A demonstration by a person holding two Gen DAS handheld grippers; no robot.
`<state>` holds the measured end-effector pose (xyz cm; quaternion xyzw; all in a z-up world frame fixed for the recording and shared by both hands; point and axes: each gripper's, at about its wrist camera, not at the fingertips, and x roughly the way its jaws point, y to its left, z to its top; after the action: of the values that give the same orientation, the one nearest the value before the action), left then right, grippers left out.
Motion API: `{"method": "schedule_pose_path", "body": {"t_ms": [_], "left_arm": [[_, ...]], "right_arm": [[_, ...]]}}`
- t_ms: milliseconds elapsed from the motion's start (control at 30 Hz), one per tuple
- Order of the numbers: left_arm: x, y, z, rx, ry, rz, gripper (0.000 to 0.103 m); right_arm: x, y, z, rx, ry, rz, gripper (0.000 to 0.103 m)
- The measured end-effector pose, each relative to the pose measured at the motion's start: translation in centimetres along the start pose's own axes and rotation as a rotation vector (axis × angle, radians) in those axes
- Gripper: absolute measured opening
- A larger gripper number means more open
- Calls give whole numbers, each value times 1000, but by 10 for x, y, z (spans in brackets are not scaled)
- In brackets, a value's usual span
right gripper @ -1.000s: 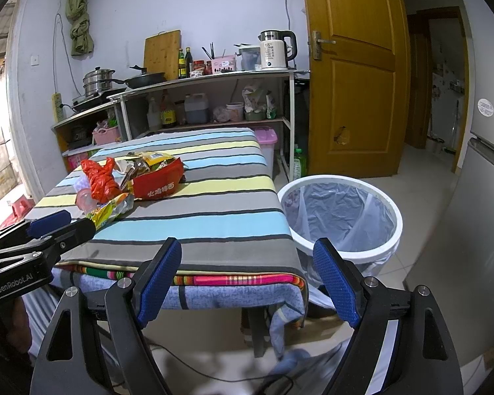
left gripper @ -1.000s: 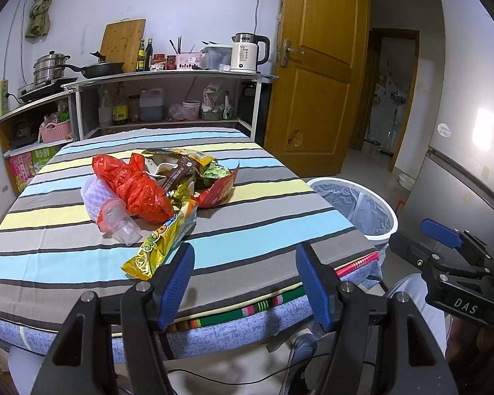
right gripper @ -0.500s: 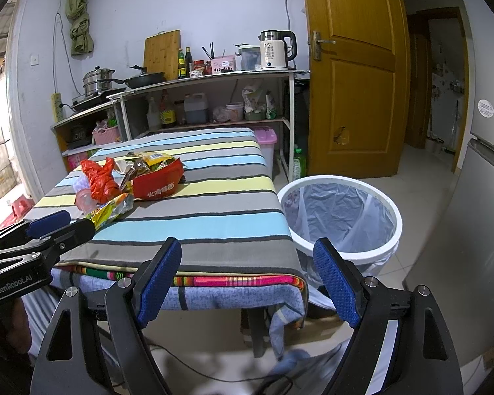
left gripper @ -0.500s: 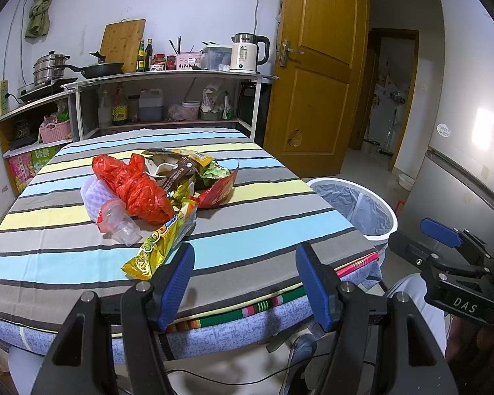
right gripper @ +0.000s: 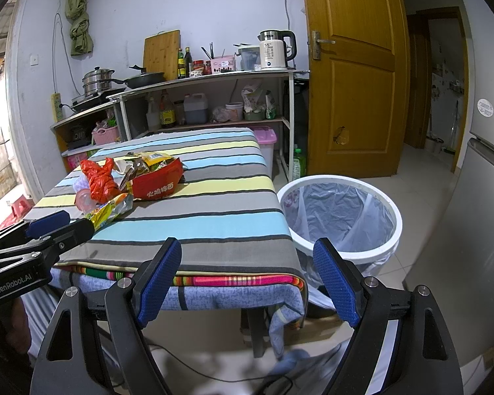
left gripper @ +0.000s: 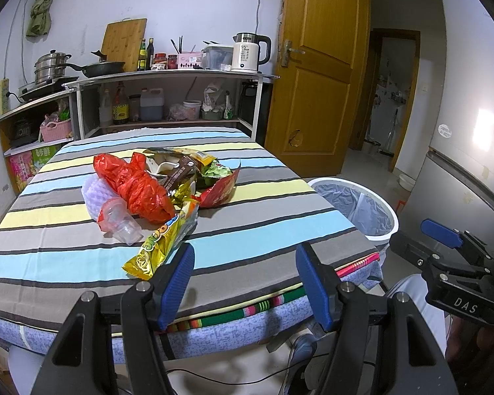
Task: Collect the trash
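Both tongs, the left gripper (left gripper: 243,279) and right gripper (right gripper: 247,279), hang released and empty exactly as a second ago, so collecting hasn't begun: the trash pile (left gripper: 154,191) sits at eleven o'clock, the bin (right gripper: 339,214) at one.

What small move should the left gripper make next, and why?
Probably ease the left gripper forward to the yellow snack wrapper. Its jaws are open and empty, the wrapper is the nearest piece of the trash pile, and the lined trash bin waits beside the table.
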<state>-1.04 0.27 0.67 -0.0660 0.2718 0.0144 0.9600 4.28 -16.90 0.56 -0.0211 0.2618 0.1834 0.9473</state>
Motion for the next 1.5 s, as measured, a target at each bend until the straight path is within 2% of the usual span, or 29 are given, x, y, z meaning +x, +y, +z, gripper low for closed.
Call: {"method": "schedule_pose_path", "body": {"t_ms": [200, 400, 600, 733, 1000, 1200, 1367, 1433, 1500], "left_arm": [[5, 11, 1, -34, 12, -10, 66], [14, 30, 3, -46, 20, 40, 66], [29, 51, 8, -12, 32, 108, 66], [44, 65, 8, 6, 63, 110, 66], [67, 74, 4, 19, 123, 73, 42], [69, 77, 2, 6, 140, 34, 29], [71, 80, -1, -6, 148, 11, 26], [71, 81, -2, -11, 146, 3, 26], [71, 82, -2, -15, 144, -3, 26]], "right_arm": [[6, 0, 3, -8, 6, 13, 82], [22, 11, 12, -26, 8, 54, 82], [44, 24, 24, -33, 35, 103, 82], [58, 32, 34, -37, 40, 132, 82], [94, 54, 55, -16, 84, 226, 78], [132, 72, 71, 30, 157, 291, 73], [162, 87, 80, 73, 213, 324, 70], [173, 90, 81, 90, 247, 329, 63], [186, 93, 80, 112, 289, 334, 62]]}}
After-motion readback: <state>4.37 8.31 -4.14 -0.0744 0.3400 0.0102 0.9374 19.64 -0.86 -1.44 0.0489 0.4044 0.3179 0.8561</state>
